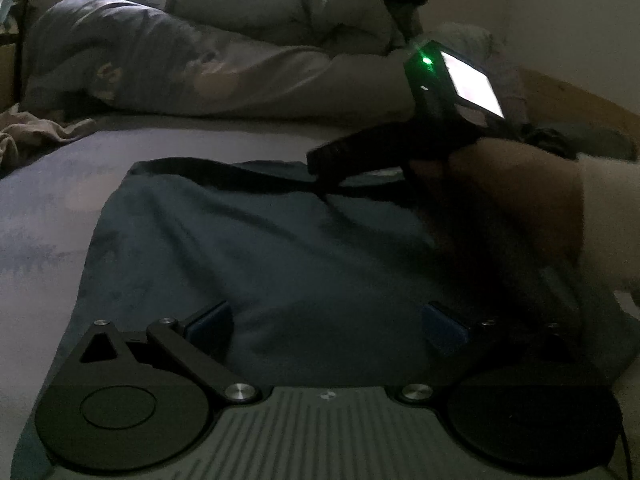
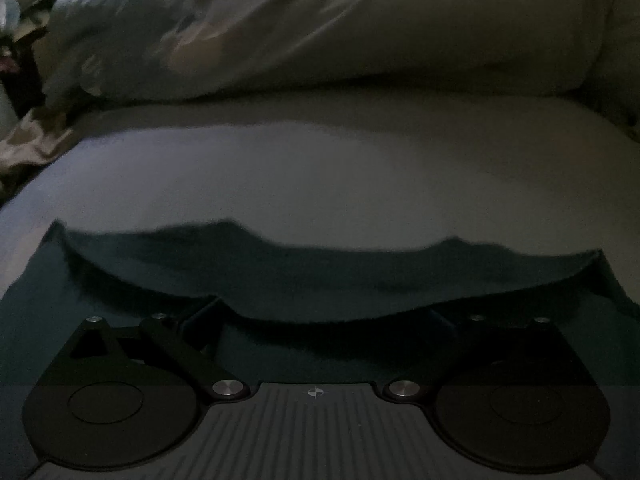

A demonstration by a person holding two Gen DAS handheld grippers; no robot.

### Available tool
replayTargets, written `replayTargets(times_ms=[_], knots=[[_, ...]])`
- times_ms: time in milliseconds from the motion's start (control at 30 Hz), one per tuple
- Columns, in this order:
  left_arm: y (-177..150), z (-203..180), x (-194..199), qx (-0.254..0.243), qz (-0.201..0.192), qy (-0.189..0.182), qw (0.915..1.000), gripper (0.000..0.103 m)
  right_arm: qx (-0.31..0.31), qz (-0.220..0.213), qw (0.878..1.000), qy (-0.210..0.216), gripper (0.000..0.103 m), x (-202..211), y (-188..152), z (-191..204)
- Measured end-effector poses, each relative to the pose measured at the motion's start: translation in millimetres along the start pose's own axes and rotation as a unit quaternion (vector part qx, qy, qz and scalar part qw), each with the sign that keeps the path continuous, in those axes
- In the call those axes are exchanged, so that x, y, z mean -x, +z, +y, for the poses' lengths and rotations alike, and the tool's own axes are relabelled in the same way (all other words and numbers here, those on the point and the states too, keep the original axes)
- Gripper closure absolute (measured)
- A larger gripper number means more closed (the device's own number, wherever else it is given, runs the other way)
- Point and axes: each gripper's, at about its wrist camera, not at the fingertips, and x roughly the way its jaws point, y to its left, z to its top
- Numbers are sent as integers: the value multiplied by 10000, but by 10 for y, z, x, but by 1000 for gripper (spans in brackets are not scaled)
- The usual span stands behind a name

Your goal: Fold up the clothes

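My left gripper (image 1: 326,324) hangs low at the bottom of the frame, jaws released and spread over the dark shirt (image 1: 256,248), nothing pinched. The shirt lies flat on the bed (image 1: 52,208), mid-frame, laid out so edges can be caught. My right gripper (image 2: 324,320) has its jaws wide too, poised at the shirt's far hem (image 2: 320,264), likely to seize it for a fold. Farther back, upper frame, the duvet (image 1: 180,60) sits bunched, clear of the work.
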Motion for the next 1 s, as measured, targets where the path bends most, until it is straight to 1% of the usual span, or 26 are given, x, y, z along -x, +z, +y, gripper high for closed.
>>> replayTargets(times_ms=[167, 267, 400, 500, 600, 633, 667, 700, 833, 900, 1000], knots=[[-19, -21, 20, -7, 25, 16, 10000, 0, -55, -318, 9995, -10, 2, -130, 276, -31], [-5, -4, 8, 58, 18, 10, 10000, 0, -252, -419, 9988, -7, 3, -138, 458, -117], [2, 11, -6, 100, 23, 16, 9999, 0, -359, -703, 9969, 31, 3, 131, 557, -228], [6, 6, -6, 116, 30, 38, 9999, 0, -447, -694, 9965, 138, 2, 379, 488, -342], [-4, 6, -8, 62, 35, 56, 10000, 0, -424, -317, 9982, 295, 2, 479, 300, -375], [-5, 0, -5, 29, 41, 70, 10000, 0, -412, -128, 9985, 348, 2, 472, 215, -352], [-4, 0, -5, 24, 42, 76, 10000, 0, -349, -21, 9985, 431, 2, 471, 122, -311], [-1, 5, -7, 33, 40, 77, 10000, 0, -228, -2, 9985, 491, 2, 464, 29, -246], [-6, 26, -18, 51, 27, 58, 10000, 0, 211, 124, 9985, 497, 2, 295, -155, 9], [-11, 35, -31, 33, 25, 55, 10000, 0, 324, 169, 9987, 357, 2, 156, -162, 75], [-21, 45, -46, 47, 7, 51, 10000, 0, 397, 66, 9991, 165, 0, -3, -121, 100]])
